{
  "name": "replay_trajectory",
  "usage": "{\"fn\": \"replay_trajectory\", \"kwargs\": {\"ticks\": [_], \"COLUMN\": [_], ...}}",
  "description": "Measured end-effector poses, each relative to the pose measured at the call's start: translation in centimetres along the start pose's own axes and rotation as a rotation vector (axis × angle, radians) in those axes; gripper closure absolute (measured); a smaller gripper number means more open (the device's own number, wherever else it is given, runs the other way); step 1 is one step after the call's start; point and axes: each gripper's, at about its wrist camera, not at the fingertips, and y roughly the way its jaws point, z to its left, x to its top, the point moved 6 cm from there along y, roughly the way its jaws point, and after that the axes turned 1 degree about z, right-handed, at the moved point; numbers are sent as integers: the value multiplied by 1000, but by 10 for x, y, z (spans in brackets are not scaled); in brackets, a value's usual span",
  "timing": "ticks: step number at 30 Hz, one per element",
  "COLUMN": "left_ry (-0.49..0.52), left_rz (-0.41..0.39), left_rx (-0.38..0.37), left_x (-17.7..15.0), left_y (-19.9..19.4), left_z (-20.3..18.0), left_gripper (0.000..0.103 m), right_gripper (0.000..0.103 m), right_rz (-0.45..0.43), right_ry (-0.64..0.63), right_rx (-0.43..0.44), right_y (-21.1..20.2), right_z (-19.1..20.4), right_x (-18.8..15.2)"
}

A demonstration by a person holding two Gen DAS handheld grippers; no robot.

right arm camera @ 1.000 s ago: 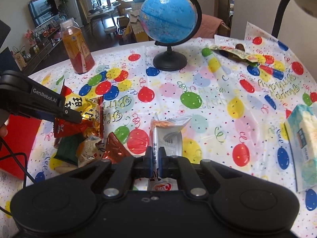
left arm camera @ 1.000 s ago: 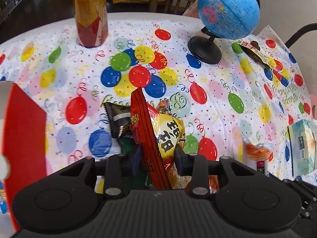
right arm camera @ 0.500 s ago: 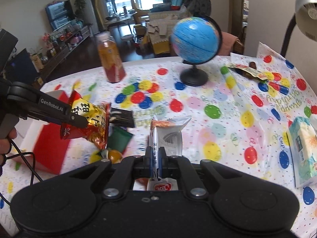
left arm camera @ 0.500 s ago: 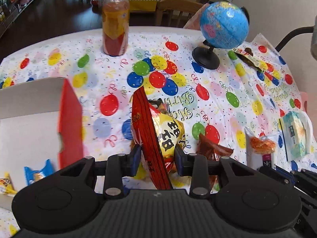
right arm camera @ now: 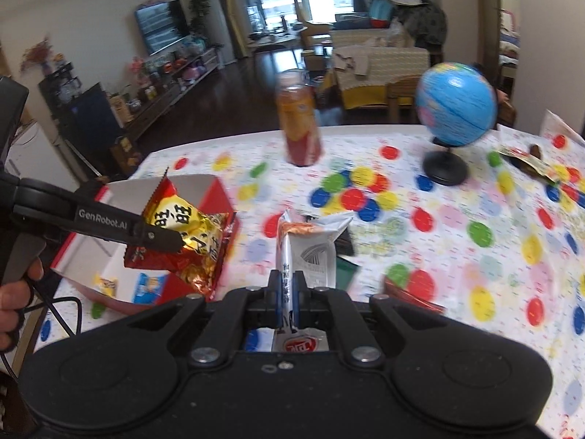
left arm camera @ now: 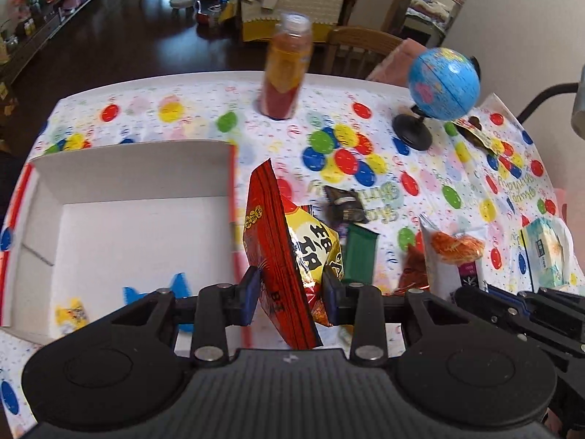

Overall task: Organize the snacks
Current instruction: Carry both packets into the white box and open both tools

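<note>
My left gripper [left arm camera: 290, 298] is shut on a puffy red and gold snack bag [left arm camera: 289, 245], held in the air just right of the red-sided white box [left arm camera: 120, 183]. From the right wrist view the same bag [right arm camera: 182, 234] hangs over the box's near corner [right arm camera: 215, 192]. My right gripper [right arm camera: 287, 301] is shut on a flat white snack packet [right arm camera: 307, 252] with an orange picture, lifted above the table. Two small packets lie in the box [left arm camera: 71, 314]. A black packet [left arm camera: 345, 203], a green one [left arm camera: 360, 254] and a red foil one [left arm camera: 415, 272] lie on the balloon-print cloth.
A tall orange drink bottle [left arm camera: 287, 73] stands at the table's far edge. A blue globe [left arm camera: 442, 84] on a black stand is at the far right, with a wrapper [left arm camera: 475, 135] beside it. A tissue pack [left arm camera: 546, 252] lies at the right. A hand [right arm camera: 14, 292] holds the left gripper's handle.
Both grippers have risen and swung left with their snacks. The red and gold bag went from above the loose snack pile to beside the box, whose inside has come into view.
</note>
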Motion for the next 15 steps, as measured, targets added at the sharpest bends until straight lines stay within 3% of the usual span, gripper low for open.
{"fn": "replay_trajectory", "kwargs": {"ticks": [15], "left_ry": [-87], "left_rz": [-33], "left_rx": [72], "left_x": [0], "left_y": [-33], "left_z": [104], "left_gripper": [69], "right_gripper": [99], "right_rz": [25], "right_ry": [-98], "right_rx": [106], "right_y": [53], "right_z": [107], "right_x": [35]}}
